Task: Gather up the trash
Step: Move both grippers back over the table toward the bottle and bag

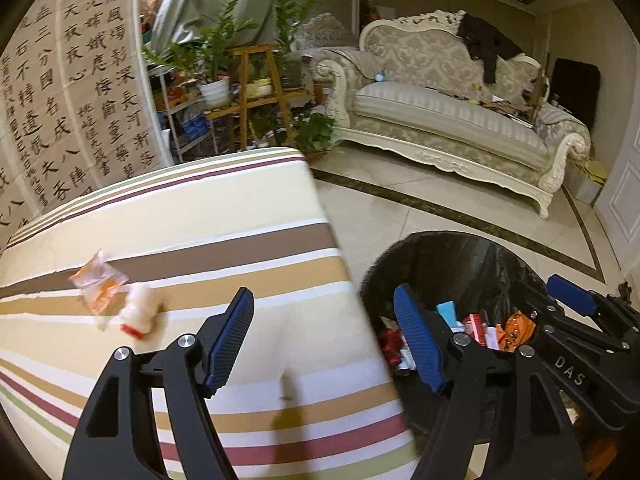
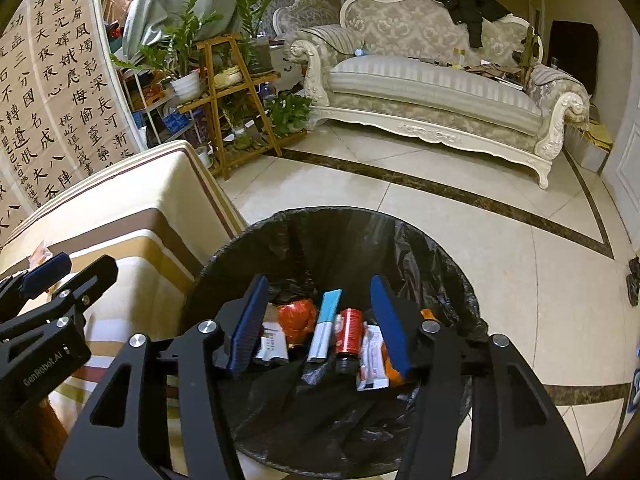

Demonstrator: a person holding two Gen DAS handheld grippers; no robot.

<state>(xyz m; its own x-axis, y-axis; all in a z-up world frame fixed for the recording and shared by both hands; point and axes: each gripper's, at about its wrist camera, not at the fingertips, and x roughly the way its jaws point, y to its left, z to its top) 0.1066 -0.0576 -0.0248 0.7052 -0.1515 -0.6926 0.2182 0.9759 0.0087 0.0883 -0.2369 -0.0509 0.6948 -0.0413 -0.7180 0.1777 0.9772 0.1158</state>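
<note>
A round bin with a black liner [image 2: 420, 240] stands on the floor beside a table under a striped cloth [image 1: 200, 208]. It holds several wrappers, a red can [image 2: 349, 330] and a blue-and-white box [image 2: 326, 326]. My right gripper [image 2: 320, 320] is open and empty above the bin's mouth. My left gripper [image 1: 324, 340] is open and empty over the table's right edge, straddling table and bin [image 1: 480, 256]. On the cloth to its left lie an orange-and-clear wrapper [image 1: 98, 280] and a white crumpled piece with a red bit [image 1: 138, 308]. The right gripper also shows in the left wrist view [image 1: 576, 304].
An ornate white sofa [image 2: 432, 80] with clothes on it stands across the tiled floor [image 2: 520, 240]. A wooden plant stand [image 2: 236, 92] with potted plants sits behind the table. A calligraphy screen [image 1: 60, 100] is at the left. A white door [image 1: 624, 200] is at the right.
</note>
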